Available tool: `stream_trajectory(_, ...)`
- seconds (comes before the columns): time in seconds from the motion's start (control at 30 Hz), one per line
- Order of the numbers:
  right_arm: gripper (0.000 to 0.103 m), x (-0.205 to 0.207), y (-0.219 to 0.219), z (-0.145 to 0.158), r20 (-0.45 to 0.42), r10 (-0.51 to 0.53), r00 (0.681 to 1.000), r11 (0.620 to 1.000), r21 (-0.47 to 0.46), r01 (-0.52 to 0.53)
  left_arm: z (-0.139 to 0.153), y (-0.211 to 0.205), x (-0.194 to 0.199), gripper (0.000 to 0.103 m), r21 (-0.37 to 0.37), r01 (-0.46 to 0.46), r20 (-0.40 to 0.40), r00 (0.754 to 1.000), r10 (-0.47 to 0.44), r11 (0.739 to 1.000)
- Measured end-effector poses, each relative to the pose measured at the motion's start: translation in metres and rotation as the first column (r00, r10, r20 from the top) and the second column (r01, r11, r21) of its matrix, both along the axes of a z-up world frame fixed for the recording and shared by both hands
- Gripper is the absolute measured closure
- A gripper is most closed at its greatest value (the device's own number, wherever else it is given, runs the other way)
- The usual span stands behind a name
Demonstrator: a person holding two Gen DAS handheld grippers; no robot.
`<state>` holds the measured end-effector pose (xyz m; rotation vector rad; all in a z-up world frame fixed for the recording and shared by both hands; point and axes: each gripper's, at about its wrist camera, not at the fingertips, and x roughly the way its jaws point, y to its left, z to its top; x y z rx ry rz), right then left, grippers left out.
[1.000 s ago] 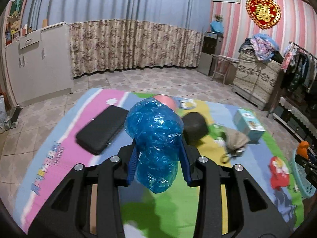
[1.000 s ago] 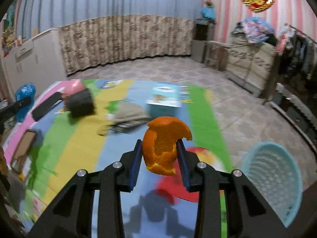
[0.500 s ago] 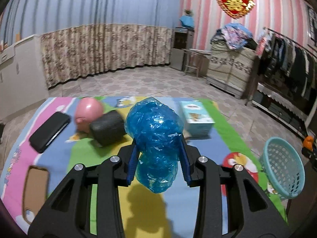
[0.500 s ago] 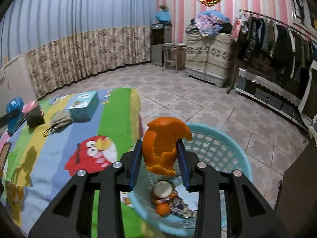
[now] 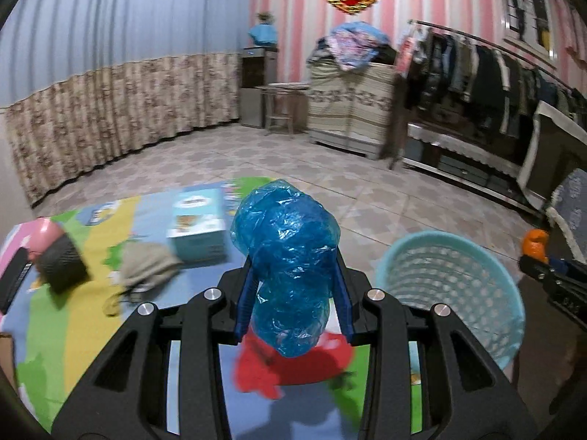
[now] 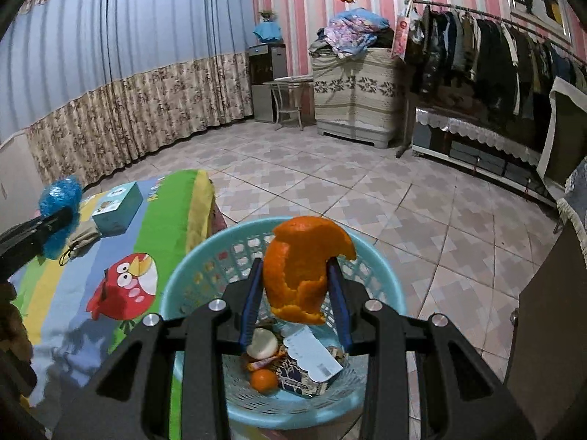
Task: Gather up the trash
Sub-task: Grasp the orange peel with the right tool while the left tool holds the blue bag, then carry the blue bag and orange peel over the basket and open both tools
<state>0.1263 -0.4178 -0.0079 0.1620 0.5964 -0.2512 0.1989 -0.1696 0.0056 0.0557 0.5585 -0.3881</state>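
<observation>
My left gripper (image 5: 293, 282) is shut on a crumpled blue plastic bag (image 5: 288, 256) and holds it above the colourful mat, left of the light-blue trash basket (image 5: 451, 293). My right gripper (image 6: 295, 293) is shut on a piece of orange peel (image 6: 301, 267) and holds it directly over the basket (image 6: 381, 278). Inside the basket lie a small orange (image 6: 264, 380), a white round item (image 6: 262, 344) and paper wrappers (image 6: 312, 359). The left gripper with the blue bag (image 6: 60, 201) shows at the left of the right wrist view; the peel (image 5: 535, 244) shows at the right edge of the left wrist view.
On the mat (image 5: 73, 315) lie a teal box (image 5: 198, 227), a beige pouch (image 5: 145, 267), a dark grey block (image 5: 62, 264), a pink ball (image 5: 38, 231) and a black case (image 5: 13, 282). Tiled floor (image 6: 422, 220), a clothes rack (image 6: 495, 58) and a dark cabinet (image 6: 550, 330) surround the basket.
Both grippers swung right towards the basket. The right gripper with the peel moved from beside the basket's near rim to over its middle. The left gripper carried the bag closer to the basket.
</observation>
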Motion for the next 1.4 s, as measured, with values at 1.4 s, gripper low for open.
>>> stream_trajectory(1.4,0.068,0.005,-0.044,-0.027,-0.025,-0.104,0.994,0.987,0.118,0.106,-0.041,-0.154,0.029,0.031,0.081,0.221,-0.092,0.973,-0.214,0.972)
